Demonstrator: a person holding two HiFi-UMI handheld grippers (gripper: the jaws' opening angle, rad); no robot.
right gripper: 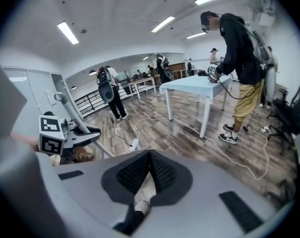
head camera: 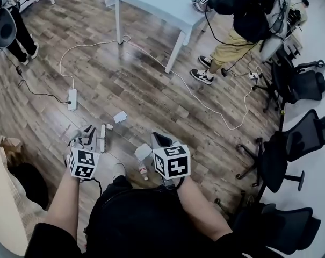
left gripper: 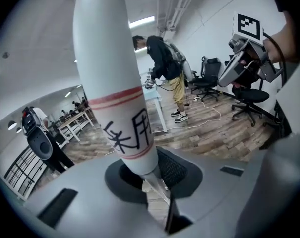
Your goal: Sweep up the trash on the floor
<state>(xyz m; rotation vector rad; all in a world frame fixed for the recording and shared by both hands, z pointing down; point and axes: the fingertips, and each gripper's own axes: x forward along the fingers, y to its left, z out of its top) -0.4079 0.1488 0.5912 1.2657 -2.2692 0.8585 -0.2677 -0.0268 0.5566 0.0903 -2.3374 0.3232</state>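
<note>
The left claw [left gripper: 149, 175] is clamped on a white broom handle [left gripper: 115, 83], which is ringed with red bands and marked with black handwritten characters. The handle is held tilted, and its brush end is not seen in any view. The pads of the right claw [right gripper: 150, 157] are pressed together at their tips. A pale strip is seen in the slit behind them, but it cannot be told what it is or whether it is gripped.

Both claws are held low over the wooden plank floor [head camera: 151, 101], side by side and apart. A small bottle [head camera: 143, 169] is seen lying on the floor between them, just beside a white shoe [head camera: 119, 170].

The trash is found on the floor just ahead of the left claw: a small white scrap [head camera: 109, 126] lies nearest, and a crumpled white paper [head camera: 120, 116] lies just beyond it.

Farther out, a white power strip [head camera: 72, 99] is seen on the floor with its white cable [head camera: 92, 44] looped toward a pale blue worktop [head camera: 162, 4]. Another person [head camera: 248, 20] is seen standing at the worktop's far side. Black office chairs [head camera: 291, 149] are lined along the right.
</note>
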